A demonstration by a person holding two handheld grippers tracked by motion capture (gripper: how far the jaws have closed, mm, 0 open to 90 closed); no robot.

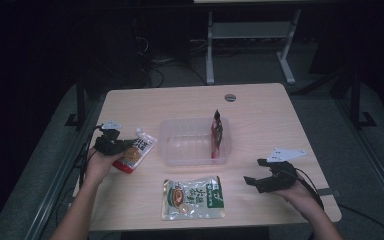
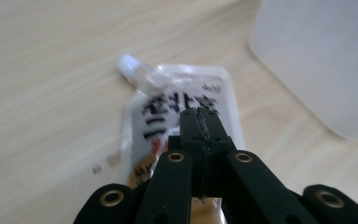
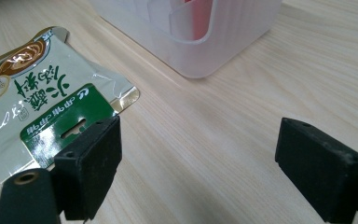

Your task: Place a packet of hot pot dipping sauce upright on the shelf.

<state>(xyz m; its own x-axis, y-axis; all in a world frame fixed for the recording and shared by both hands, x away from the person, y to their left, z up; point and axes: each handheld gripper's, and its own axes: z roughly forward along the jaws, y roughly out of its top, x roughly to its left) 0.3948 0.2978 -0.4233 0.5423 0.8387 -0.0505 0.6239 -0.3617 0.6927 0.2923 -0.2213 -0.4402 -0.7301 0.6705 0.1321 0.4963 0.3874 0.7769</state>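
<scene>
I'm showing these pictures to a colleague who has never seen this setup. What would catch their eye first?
Probably the clear plastic bin at the middle of the table, with a red packet standing upright at its right end. Next, the green and white pouch lying flat in front of the bin, near the open right gripper. At the left, the left gripper is shut over a spouted pouch.

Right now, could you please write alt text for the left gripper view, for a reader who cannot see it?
The left gripper, its two black jaws closed together, is over a spouted pouch with black lettering that lies on the wooden table. The pouch's white spout points up-left, and a corner of a translucent plastic bin shows at the upper right.
</scene>
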